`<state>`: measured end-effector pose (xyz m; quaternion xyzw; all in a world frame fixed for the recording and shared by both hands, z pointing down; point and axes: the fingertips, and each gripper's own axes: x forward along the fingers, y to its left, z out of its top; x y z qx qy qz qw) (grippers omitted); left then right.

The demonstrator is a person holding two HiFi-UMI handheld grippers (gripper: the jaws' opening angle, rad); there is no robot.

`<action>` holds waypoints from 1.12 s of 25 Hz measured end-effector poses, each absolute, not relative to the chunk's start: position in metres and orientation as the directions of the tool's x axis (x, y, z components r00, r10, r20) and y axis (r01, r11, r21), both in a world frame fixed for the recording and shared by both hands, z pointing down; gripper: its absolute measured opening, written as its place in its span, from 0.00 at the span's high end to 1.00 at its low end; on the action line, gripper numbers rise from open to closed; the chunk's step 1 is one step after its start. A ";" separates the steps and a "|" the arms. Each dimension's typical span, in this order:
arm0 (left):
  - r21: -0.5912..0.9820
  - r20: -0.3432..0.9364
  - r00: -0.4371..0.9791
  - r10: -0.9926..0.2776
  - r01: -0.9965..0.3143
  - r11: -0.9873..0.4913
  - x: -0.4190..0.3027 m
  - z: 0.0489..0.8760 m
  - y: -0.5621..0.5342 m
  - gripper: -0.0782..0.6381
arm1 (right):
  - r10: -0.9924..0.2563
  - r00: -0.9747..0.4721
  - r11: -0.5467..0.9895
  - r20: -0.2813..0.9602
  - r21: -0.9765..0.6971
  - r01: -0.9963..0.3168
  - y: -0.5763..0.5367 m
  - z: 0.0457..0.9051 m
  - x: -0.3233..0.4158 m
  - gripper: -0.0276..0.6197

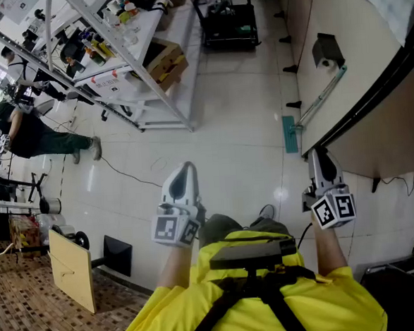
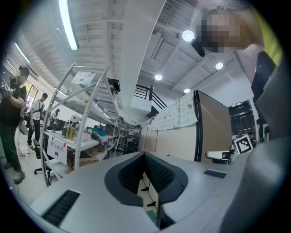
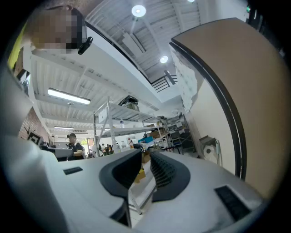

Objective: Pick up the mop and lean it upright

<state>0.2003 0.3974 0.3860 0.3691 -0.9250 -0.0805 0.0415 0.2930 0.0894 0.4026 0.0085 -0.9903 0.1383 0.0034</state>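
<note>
The mop [image 1: 317,98] leans against the beige wall at the right, its pale handle slanting up the wall. Its flat green head [image 1: 290,134] rests on the white floor tiles. My right gripper [image 1: 318,157] is just below the mop head, close to the wall and apart from the mop. Its jaws stand slightly apart with nothing between them [image 3: 144,160], and the mop handle [image 3: 217,152] shows to their right. My left gripper [image 1: 183,173] is held out over the floor, well left of the mop. Its jaws meet, shut and empty [image 2: 144,157].
White metal shelving [image 1: 135,53] with boxes and bottles fills the far left. A black cart [image 1: 227,22] stands at the back. A grey dispenser [image 1: 326,50] hangs on the wall above the mop. A cable [image 1: 130,175] trails across the floor, and a person [image 1: 28,135] stands far left.
</note>
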 end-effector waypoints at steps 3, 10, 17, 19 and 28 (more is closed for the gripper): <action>0.177 0.027 -0.713 -0.701 -0.686 0.705 0.158 0.393 0.381 0.89 | -0.049 -0.998 0.954 0.038 -0.294 -0.058 0.067 0.419 0.263 0.86; 0.224 0.051 -0.670 -0.741 -0.715 0.662 0.026 0.424 0.329 0.89 | -0.124 -0.990 0.957 0.069 -0.254 -0.138 0.033 0.427 0.173 0.79; 0.156 -0.012 -0.562 -0.827 -0.818 0.553 -0.107 0.393 0.266 0.89 | -0.216 -0.975 0.944 0.056 -0.242 -0.223 0.009 0.407 0.057 0.79; 0.160 -0.014 -0.553 -0.833 -0.823 0.545 -0.147 0.391 0.263 0.89 | -0.250 -0.967 0.937 0.052 -0.238 -0.256 0.008 0.403 0.023 0.79; 0.197 0.038 -0.390 -0.920 -0.900 0.390 -0.260 0.418 0.167 0.89 | -0.487 -0.867 0.837 0.108 -0.227 -0.499 -0.065 0.423 -0.027 0.79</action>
